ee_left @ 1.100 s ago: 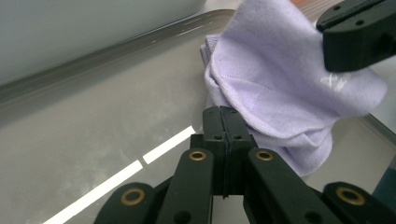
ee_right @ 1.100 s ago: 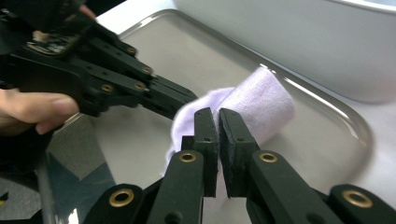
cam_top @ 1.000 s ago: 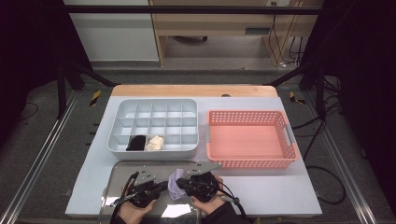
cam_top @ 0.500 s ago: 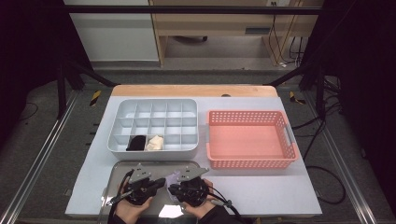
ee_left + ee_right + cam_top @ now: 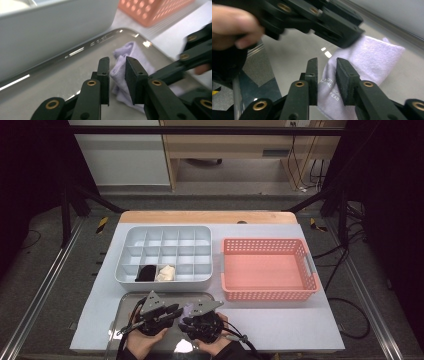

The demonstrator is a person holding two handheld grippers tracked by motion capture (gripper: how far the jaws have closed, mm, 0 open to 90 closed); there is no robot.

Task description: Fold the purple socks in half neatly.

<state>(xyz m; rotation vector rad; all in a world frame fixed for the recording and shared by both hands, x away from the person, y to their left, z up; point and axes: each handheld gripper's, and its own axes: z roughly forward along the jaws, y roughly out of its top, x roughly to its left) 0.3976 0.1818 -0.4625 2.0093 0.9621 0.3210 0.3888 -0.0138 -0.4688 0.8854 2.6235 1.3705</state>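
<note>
Folding step: lilac sock (image 5: 130,65) on steel tray (image 5: 62,75); left gripper (image 5: 117,75) and right gripper (image 5: 327,80), jaws just parting, sock loose between; re-pinch opposite edges squarely.

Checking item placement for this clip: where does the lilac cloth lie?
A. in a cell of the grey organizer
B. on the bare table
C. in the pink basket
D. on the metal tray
D: the lilac cloth lies on the shiny metal tray, in front of the left gripper and the right gripper; the pink basket holds nothing.
</note>
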